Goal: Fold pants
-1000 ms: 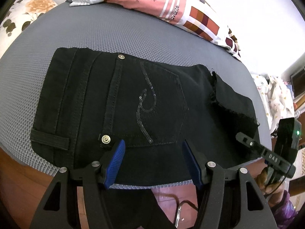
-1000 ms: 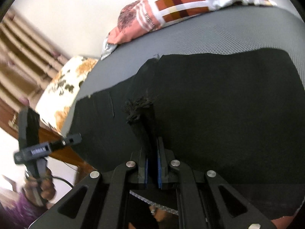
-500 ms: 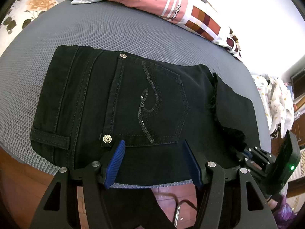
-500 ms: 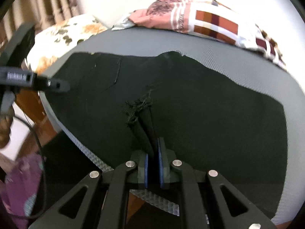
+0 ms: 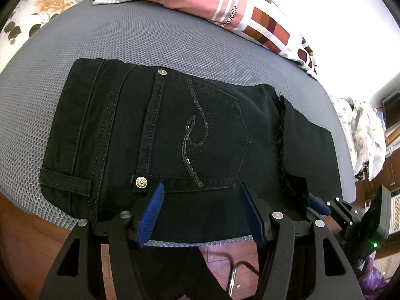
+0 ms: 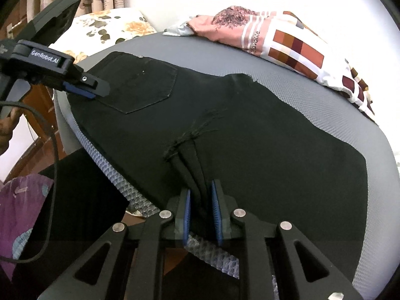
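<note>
Black jeans (image 5: 175, 135) lie folded on a grey mesh mat (image 5: 150, 40), back pocket with a sequin swirl facing up. My left gripper (image 5: 201, 210) is open and empty over the near edge below the pocket; it also shows in the right wrist view (image 6: 82, 87). My right gripper (image 6: 202, 212) has its jaws slightly parted around the frayed hem (image 6: 190, 145) of a pant leg laid over the jeans (image 6: 250, 150). In the left wrist view the right gripper (image 5: 317, 205) sits at the hem's near corner.
A pink and checked cloth (image 5: 237, 7) lies at the mat's far edge. A floral pillow (image 5: 37, 7) is at the far left. White patterned clothes (image 5: 362, 135) hang at the right. A purple cloth (image 6: 17, 212) and wooden floor lie below the near edge.
My right gripper has carried the frayed hem across and down onto the jeans, and its jaws have parted slightly. The left gripper has stayed open in place.
</note>
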Demonstrator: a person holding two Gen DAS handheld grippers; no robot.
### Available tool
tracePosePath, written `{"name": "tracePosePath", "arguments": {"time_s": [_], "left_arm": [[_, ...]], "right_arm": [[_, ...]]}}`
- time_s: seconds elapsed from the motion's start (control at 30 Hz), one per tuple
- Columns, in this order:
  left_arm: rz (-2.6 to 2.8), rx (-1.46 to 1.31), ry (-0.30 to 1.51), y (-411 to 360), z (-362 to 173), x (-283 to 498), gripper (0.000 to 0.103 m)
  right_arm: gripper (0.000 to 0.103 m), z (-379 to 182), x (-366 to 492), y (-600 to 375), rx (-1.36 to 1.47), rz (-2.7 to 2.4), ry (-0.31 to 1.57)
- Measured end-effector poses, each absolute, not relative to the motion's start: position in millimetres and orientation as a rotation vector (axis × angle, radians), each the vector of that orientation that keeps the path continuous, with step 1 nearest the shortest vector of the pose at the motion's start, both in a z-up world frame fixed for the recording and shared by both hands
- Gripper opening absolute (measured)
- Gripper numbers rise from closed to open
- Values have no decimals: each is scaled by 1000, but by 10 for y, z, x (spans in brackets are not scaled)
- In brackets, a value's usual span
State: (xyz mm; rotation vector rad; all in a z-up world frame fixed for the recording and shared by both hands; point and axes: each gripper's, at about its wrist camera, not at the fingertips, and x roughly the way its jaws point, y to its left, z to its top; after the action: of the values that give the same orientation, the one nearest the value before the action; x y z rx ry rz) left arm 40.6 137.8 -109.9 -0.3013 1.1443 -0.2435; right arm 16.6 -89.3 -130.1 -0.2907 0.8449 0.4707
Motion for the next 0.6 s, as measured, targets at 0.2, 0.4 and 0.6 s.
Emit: {"name": "tracePosePath", "arguments": {"time_s": [0.2, 0.4, 0.6], "left_arm": [[-243, -302, 1144, 1379, -1095, 412, 63], [-243, -299, 1146, 1379, -1097, 410, 63], [-240, -306, 1145, 1388, -1095, 395, 63]], "right_arm": [[16, -1273, 114, -871, -315, 482, 830], [16, -1257, 102, -897, -299, 504, 832], [14, -1130, 30, -1067, -152, 693, 876]]}}
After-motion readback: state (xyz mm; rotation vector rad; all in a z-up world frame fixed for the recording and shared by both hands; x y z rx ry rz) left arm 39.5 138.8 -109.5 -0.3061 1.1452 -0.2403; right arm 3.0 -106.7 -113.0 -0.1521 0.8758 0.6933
